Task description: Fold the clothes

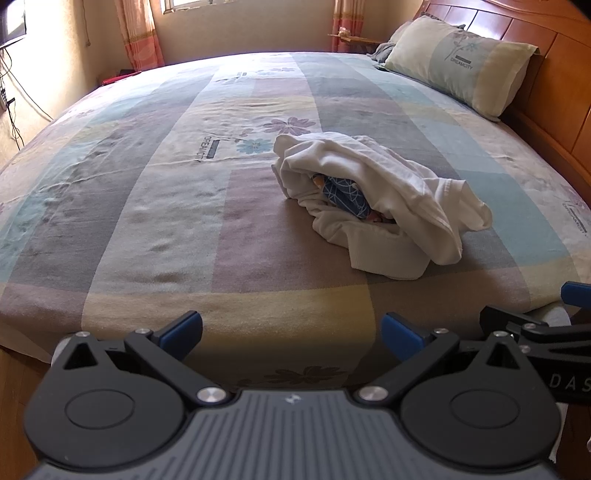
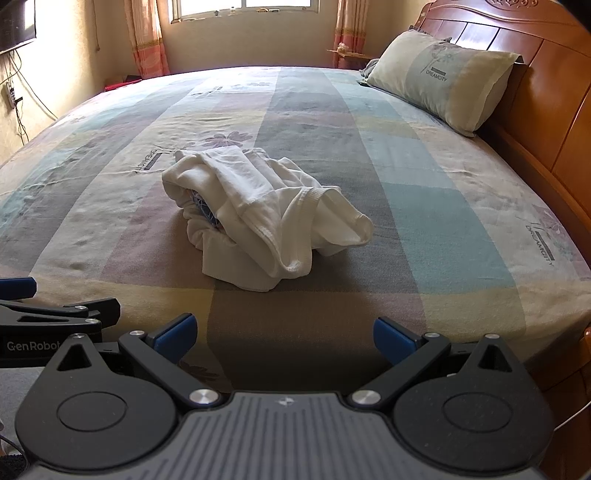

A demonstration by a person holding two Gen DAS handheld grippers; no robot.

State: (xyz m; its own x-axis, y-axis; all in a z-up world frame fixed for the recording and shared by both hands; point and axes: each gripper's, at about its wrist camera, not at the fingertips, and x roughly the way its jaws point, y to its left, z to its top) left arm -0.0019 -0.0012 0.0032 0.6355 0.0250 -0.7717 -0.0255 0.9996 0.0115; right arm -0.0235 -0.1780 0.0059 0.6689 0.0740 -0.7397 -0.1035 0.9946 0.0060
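A crumpled white garment (image 1: 376,199) with a blue patterned print showing inside its folds lies bunched on the bed (image 1: 147,184); in the right wrist view the same white garment (image 2: 266,214) sits a little left of centre on the bed (image 2: 424,206). My left gripper (image 1: 291,332) hovers open at the bed's near edge, well short of the garment, nothing between its blue pads. My right gripper (image 2: 284,338) is likewise open and empty at the near edge. Each view catches the other gripper at its side: right gripper (image 1: 554,321), left gripper (image 2: 44,314).
A pillow (image 1: 461,62) leans on the wooden headboard (image 1: 554,74) at the far right. Curtains (image 1: 140,33) and a window lie beyond the bed, with cables on the left wall (image 1: 14,110). Flat patchwork sheet surrounds the garment.
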